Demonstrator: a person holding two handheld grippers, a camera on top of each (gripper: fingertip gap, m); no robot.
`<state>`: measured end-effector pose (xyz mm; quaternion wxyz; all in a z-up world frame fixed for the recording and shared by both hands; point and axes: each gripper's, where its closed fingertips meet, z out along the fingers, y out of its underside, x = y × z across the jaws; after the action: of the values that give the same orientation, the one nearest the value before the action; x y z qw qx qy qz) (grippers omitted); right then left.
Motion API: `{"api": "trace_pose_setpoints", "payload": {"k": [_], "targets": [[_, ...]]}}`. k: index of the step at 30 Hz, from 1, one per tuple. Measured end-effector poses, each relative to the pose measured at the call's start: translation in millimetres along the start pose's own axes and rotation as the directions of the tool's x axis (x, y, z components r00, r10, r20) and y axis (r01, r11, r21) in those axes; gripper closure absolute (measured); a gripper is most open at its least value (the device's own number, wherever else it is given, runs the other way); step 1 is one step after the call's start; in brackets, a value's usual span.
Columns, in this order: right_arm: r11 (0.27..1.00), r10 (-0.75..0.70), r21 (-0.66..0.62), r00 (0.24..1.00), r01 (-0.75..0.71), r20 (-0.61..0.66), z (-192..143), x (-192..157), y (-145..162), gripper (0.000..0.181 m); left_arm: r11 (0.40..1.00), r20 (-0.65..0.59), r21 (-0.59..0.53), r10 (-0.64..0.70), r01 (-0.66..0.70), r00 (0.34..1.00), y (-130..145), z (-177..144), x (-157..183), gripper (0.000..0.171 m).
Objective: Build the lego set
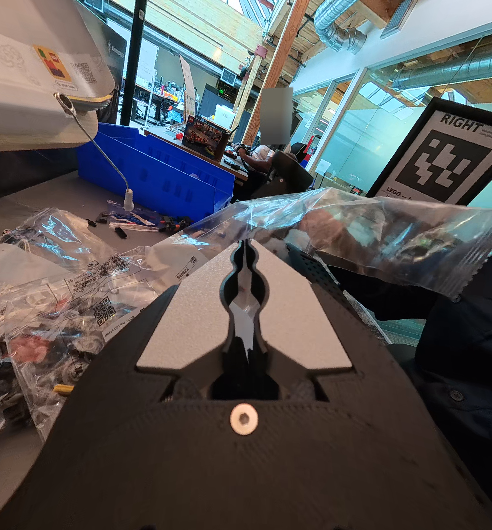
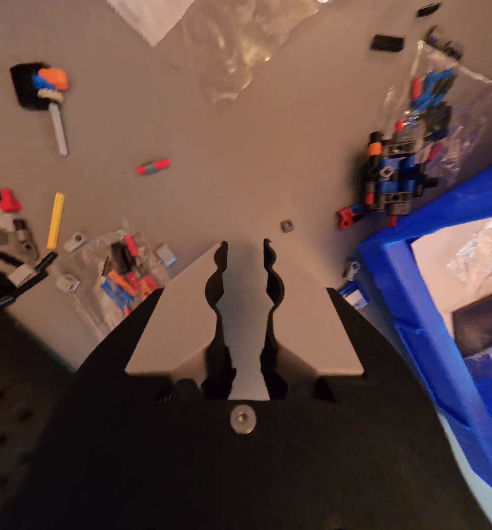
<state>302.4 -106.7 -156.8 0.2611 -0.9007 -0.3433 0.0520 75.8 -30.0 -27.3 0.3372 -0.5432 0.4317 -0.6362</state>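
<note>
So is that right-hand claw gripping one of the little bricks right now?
No, the right gripper is open with only bare table between its fingers, and the yellow stick lies off to the side.

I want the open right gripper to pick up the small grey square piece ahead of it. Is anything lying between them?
Nothing visible does. Only bare grey tabletop lies between the open right gripper and the small grey square piece, just beyond its right fingertip.
</note>
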Motion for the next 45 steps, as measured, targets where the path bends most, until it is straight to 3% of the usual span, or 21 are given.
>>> {"api": "trace_pose_setpoints", "payload": {"k": [4, 8, 15, 21, 28, 34, 40, 45], "targets": [[0.998, 0.067, 0.013, 0.998, -0.066, -0.021, 10.8, 17.7, -9.1, 0.158, 1.0, 0.003, -0.001, 0.004, -0.004, 1.0, -0.6, -0.5, 0.5, 0.171], [0.992, 0.113, -0.044, 0.992, -0.115, -0.046, 25.1, 33.3, 1.0, 0.159, 1.0, 0.004, 0.003, 0.005, -0.005, 1.0, -2.0, -1.8, 0.4, 0.171], [0.992, 0.129, -0.007, 0.992, -0.129, 0.011, 29.1, 31.9, -2.1, 0.175, 1.0, 0.003, -0.005, 0.005, -0.005, 1.0, -0.6, 0.0, 0.4, 0.171], [0.994, 0.111, 0.006, 0.993, -0.112, 0.049, 24.4, 21.6, -6.0, 0.176, 1.0, 0.007, -0.001, 0.009, -0.009, 1.0, -1.7, -1.2, 1.3, 0.171], [0.976, -0.168, 0.174, 0.964, 0.133, 0.204, 0.1, -62.4, -72.4, 0.176, 1.0, 0.005, -0.006, 0.006, -0.006, 1.0, -0.6, 0.2, 0.5, 0.171], [0.9, -0.364, 0.318, 0.915, 0.297, 0.175, -9.1, -117.9, -147.0, 0.176, 1.0, 0.006, -0.002, 0.008, -0.008, 1.0, -1.5, -1.2, 0.9, 0.171], [0.887, -0.334, 0.349, 0.942, 0.303, 0.033, 10.9, -108.2, -190.0, 0.171, 1.0, 0.005, 0.001, 0.012, -0.012, 1.0, -3.4, -2.2, 1.5, 0.171], [0.888, -0.323, 0.355, 0.946, 0.291, 0.031, 5.3, -102.9, -186.8, 0.17, 1.0, 0.007, 0.01, 0.015, -0.015, 1.0, -6.0, -4.5, 2.2, 0.171]]}}
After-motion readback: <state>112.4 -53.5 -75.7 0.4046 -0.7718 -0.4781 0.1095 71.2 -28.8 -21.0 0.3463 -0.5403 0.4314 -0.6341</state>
